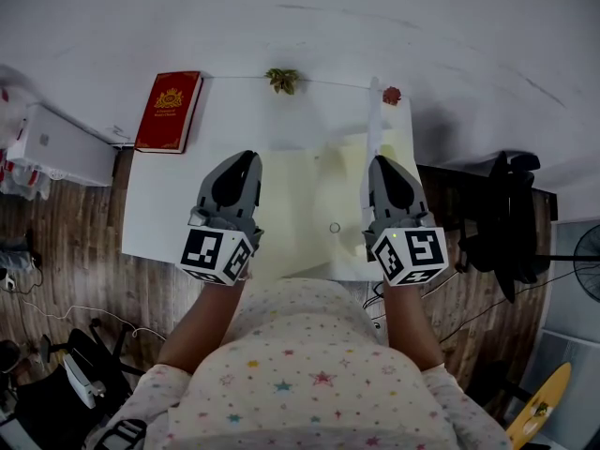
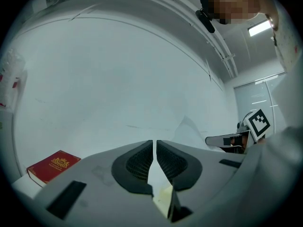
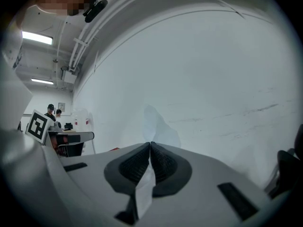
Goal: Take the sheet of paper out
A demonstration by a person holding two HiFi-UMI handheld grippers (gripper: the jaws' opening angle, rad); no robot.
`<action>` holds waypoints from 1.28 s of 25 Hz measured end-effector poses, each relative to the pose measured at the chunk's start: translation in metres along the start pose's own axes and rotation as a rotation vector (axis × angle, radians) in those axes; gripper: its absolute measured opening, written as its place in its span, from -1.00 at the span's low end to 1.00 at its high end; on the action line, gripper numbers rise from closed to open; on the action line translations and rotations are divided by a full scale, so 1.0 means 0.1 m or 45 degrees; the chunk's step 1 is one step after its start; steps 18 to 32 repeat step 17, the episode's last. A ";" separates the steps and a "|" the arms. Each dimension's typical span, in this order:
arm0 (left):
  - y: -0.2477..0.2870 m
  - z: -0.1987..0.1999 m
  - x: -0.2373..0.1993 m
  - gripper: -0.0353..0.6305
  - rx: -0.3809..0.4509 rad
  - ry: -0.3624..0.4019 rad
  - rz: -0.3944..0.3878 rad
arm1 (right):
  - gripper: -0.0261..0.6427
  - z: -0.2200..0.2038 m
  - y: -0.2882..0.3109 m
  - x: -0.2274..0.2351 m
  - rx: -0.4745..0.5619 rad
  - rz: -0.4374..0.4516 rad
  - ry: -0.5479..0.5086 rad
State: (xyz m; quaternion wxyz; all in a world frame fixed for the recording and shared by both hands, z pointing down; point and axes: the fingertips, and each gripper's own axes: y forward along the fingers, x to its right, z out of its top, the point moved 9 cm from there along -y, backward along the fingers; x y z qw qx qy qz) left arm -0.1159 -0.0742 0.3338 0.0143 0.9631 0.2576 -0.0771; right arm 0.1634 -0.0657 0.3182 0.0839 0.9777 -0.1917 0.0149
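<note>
Sheet of paper pinched upright over a white table
right gripper nips its lower edge at the right side of the pale yellow folder; left gripper clamps that folder's left edge; red book lies at the table's far left corner.

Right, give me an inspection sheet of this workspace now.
Surface: white table, over a wood floor.
Job's things: white sheet raised upright; pale yellow envelope lying on the table.
Clutter: red book, small plant, red ornament, all at the far edge.
Grippers: left tongs shut, apparently on the envelope's edge; right tongs shut on the sheet.
Cables: thin cable on the floor, left.
Surroundings: white wall, black chair, fan.
</note>
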 end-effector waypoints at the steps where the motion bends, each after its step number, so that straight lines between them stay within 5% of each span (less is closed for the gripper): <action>1: 0.00 0.00 0.00 -0.80 0.001 0.000 -0.001 | -0.91 0.00 0.00 0.00 0.001 0.000 0.000; 32: -0.04 0.02 -0.02 -0.80 0.005 -0.006 -0.014 | -0.91 -0.01 -0.03 -0.04 0.005 -0.015 0.012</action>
